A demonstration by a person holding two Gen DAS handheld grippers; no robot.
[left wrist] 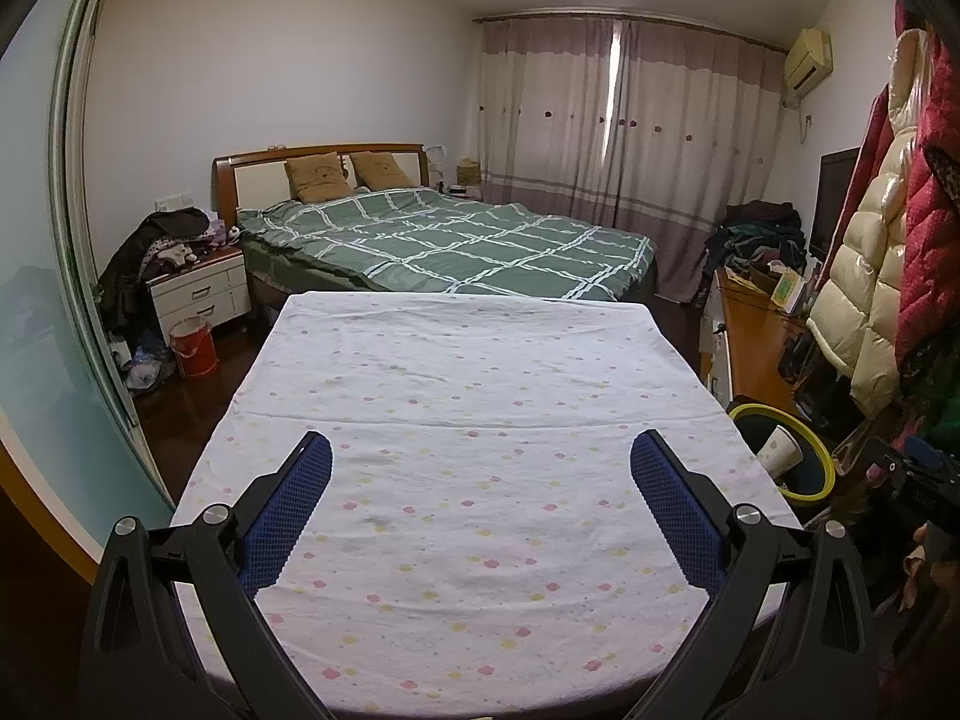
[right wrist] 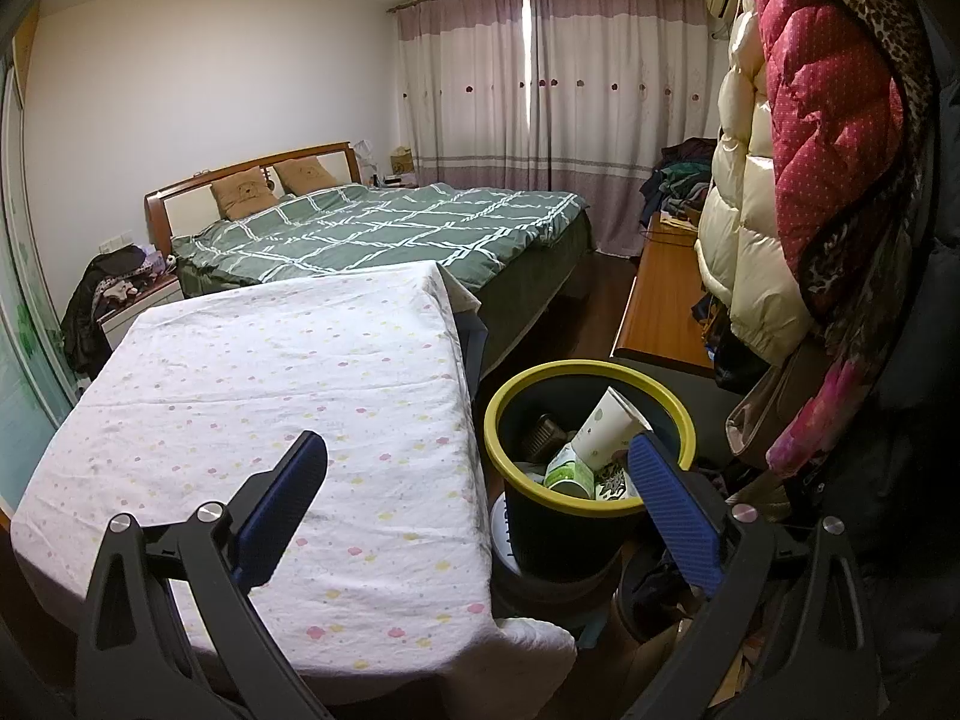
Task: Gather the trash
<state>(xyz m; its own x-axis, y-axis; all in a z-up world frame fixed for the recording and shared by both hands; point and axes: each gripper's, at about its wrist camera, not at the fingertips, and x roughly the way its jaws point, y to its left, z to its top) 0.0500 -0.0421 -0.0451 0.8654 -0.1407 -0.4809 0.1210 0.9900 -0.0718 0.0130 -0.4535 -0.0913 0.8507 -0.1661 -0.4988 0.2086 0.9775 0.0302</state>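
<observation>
Counting one bin (right wrist: 570, 534) holding two paper cups (right wrist: 606, 429), we hold our right gripper (right wrist: 477, 468) spread wide just above it; our left gripper (left wrist: 480, 471) gapes empty.

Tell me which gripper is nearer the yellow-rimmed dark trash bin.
Right. The right gripper hangs beside the yellow-rimmed dark trash bin; the left gripper sits over the cloth-covered table, farther away.

the bin (right wrist: 591, 516) stands at the table's (right wrist: 270, 396) three o'clock, cups (right wrist: 606, 429) inside it (tilted); the bed (right wrist: 384, 228) lies at twelve o'clock.
</observation>
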